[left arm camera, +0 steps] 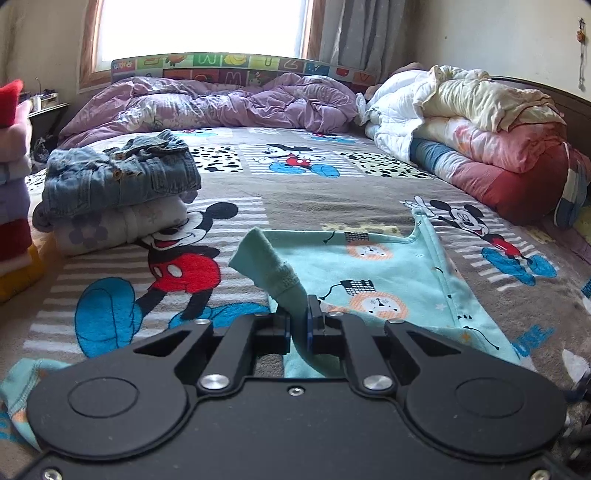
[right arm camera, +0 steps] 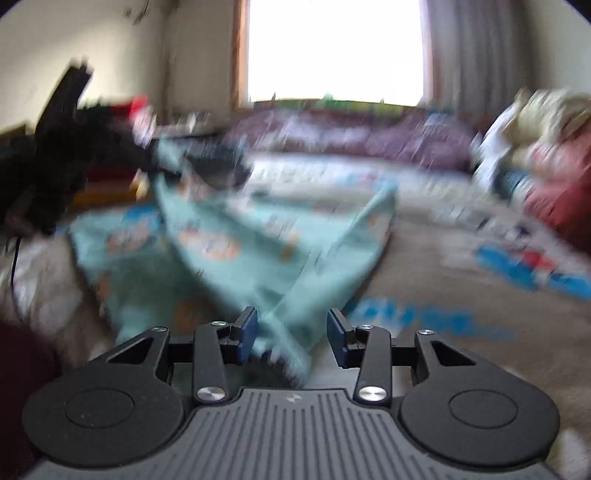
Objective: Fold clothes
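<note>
1. Teal printed garment (left arm camera: 384, 273): spread on the Mickey Mouse blanket (left arm camera: 295, 206) of the bed, one edge lifted.
2. My left gripper (left arm camera: 298, 325): fingers narrow, pinching that lifted teal edge.
3. My right gripper (right arm camera: 291, 332): fingers wide, garment fabric lying between them; view blurred.
4. Folded denim pile (left arm camera: 118, 177): well apart, rear left.
5. Purple quilt (left arm camera: 221, 103): along the window end.

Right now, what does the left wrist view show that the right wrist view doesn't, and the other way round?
Left only: the left claw shut on a fold of the teal garment, a folded denim piece atop a pale one, sharp Mickey prints on the blanket.
Right only: the right claw open with teal cloth lying between its fingers, and a dark blurred shape at far left, likely the other claw.
Both: teal garment, blanket, purple quilt, window. The right view is motion-blurred.
</note>
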Demonstrator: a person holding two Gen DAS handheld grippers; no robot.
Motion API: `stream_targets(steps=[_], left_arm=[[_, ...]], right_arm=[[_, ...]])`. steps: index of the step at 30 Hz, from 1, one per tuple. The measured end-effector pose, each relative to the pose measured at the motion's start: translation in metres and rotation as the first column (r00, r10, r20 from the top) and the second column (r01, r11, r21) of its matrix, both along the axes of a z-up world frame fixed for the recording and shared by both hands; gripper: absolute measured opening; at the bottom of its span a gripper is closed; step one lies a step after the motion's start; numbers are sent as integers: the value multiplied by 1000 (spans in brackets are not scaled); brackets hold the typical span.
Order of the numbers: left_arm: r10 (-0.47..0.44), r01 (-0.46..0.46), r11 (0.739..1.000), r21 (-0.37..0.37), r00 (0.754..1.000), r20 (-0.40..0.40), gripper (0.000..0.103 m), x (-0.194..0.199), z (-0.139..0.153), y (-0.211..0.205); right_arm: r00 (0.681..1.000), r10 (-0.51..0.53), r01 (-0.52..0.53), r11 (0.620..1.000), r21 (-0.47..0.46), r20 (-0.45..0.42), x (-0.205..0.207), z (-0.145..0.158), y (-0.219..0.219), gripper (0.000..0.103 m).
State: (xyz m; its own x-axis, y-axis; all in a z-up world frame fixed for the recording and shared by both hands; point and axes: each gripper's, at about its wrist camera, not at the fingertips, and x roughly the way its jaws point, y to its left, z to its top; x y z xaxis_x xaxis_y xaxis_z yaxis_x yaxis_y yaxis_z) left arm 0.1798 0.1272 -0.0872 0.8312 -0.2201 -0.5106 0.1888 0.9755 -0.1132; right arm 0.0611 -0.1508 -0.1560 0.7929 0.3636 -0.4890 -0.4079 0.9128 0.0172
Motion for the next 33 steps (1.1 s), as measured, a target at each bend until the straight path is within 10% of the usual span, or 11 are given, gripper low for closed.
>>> stream_targets(steps=[8, 12, 17, 20, 24, 33], left_arm=[[10, -10, 1000, -24, 1000, 4, 6, -14, -3, 3], [16, -16, 999, -34, 1000, -1, 6, -16, -5, 2], [21, -21, 999, -42, 1000, -1, 6, -21, -6, 2], [22, -22, 999, -46, 1000, 1, 6, -24, -5, 1], [30, -30, 999, -45, 1000, 1, 6, -26, -5, 1], [45, -45, 997, -62, 999, -2, 6, -39, -13, 3]], right_arm=[[985, 24, -3, 993, -120, 168, -31, 10, 17, 41], [992, 42, -11, 965, -261, 115, -32, -3, 34, 32], [991, -33, 65, 967, -245, 133, -39, -3, 34, 30], [983, -92, 127, 967, -222, 161, -43, -4, 33, 49], [991, -110, 121, 981, -155, 81, -31, -6, 25, 32], [987, -160, 158, 983, -95, -12, -33, -4, 19, 32]])
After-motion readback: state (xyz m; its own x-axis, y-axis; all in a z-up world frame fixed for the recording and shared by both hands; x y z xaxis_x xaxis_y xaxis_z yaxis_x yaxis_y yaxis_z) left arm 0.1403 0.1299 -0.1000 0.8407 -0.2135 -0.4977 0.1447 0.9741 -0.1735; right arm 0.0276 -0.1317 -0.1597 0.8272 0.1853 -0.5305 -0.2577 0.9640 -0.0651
